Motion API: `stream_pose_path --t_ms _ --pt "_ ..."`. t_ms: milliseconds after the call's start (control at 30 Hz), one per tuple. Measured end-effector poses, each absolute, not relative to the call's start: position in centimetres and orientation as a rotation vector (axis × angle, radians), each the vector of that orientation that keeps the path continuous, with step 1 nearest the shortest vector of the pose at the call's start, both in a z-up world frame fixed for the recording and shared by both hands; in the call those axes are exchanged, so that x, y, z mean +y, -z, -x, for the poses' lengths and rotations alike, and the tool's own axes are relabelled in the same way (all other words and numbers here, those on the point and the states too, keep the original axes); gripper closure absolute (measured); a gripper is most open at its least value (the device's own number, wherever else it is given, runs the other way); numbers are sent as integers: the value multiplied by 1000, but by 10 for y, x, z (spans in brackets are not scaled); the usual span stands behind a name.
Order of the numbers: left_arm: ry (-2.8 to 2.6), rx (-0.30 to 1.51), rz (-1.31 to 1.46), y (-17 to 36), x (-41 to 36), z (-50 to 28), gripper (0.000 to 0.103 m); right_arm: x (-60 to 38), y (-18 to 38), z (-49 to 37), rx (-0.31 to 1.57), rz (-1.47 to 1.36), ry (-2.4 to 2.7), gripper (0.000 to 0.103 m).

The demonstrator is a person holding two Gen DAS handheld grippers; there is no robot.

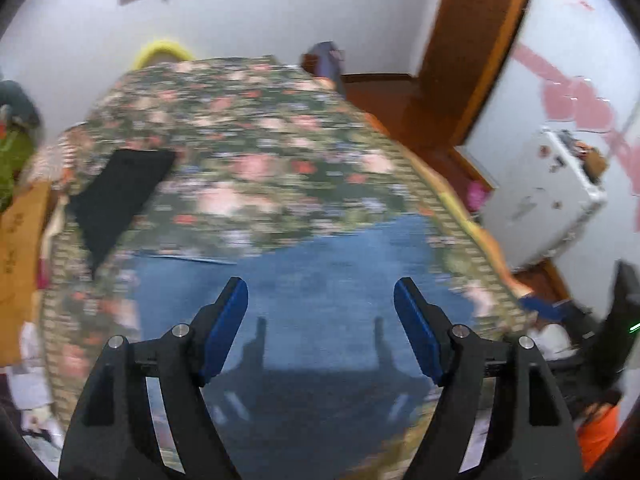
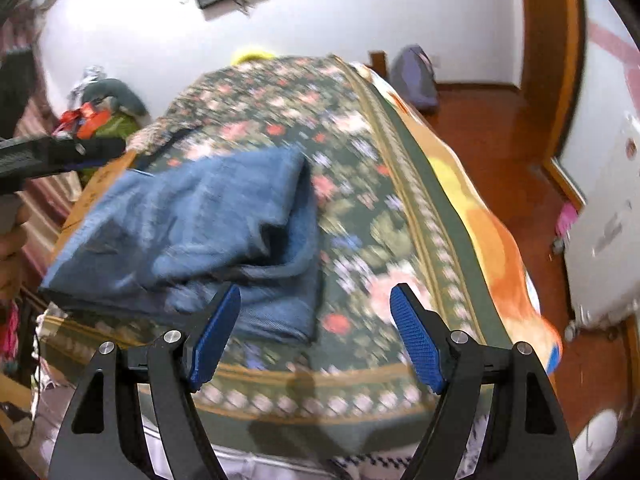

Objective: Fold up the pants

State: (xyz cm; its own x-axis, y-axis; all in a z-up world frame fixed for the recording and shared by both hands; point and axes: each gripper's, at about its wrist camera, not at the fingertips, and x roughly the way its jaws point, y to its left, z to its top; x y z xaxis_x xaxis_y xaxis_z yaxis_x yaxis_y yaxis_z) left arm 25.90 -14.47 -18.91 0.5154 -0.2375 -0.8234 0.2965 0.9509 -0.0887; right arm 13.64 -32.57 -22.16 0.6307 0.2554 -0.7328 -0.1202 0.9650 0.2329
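Both grippers' fingers (image 1: 234, 312) gape empty; only right view shows folded jeans (image 2: 192, 232) whole.

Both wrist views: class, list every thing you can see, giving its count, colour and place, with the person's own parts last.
jeans: one pair, blue, folded in a heap on the near left of the bed.
bedspread: one, dark green with pink flowers, covering the bed.
black cloth: one, flat on the bed's far left.
orange blanket: one, along the bed's right edge.
white case: one, on the floor to the right of the bed.
backpack: one, greyish purple, on the floor beyond the bed.
left claw: black with blue pads, open, above the jeans.
right claw: black with blue pads, open, empty.
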Motion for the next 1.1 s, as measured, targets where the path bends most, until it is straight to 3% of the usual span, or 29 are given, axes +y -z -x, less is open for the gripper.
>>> stream_pose_path --t_ms 100,133,167,233,267,333,567,633,767,833,1000,1100 --pt "203 969 -131 195 -100 -271 28 -307 207 -147 809 -162 -256 33" --pt "187 969 -150 198 -90 -273 33 -300 204 -152 793 -165 -269 39" --pt "181 967 -162 201 -81 -274 42 -294 202 -157 786 -170 -280 43" --pt "178 994 -152 211 -67 -279 86 -280 200 -165 784 -189 -311 58" --pt "191 1021 -121 218 -58 -284 90 -272 200 -172 787 -203 -328 62" --pt "218 1023 -95 227 -53 -289 91 -260 203 -182 800 -209 -350 71" --pt "239 1067 -194 288 -56 -298 89 -250 253 -184 941 -177 -338 77" --pt "250 1035 -234 287 -56 -293 89 -261 252 -176 932 -213 -311 69" --pt "287 1065 -165 264 -44 -305 89 -271 242 -164 944 -241 -280 67" --pt "252 1036 -147 254 -40 -314 88 -271 234 -156 937 -217 -265 60" --pt "232 1057 -205 262 -48 -353 77 -263 234 -136 972 -169 -234 59" --pt "239 1111 -274 281 -53 -364 76 -259 246 -136 1019 -197 -252 59"
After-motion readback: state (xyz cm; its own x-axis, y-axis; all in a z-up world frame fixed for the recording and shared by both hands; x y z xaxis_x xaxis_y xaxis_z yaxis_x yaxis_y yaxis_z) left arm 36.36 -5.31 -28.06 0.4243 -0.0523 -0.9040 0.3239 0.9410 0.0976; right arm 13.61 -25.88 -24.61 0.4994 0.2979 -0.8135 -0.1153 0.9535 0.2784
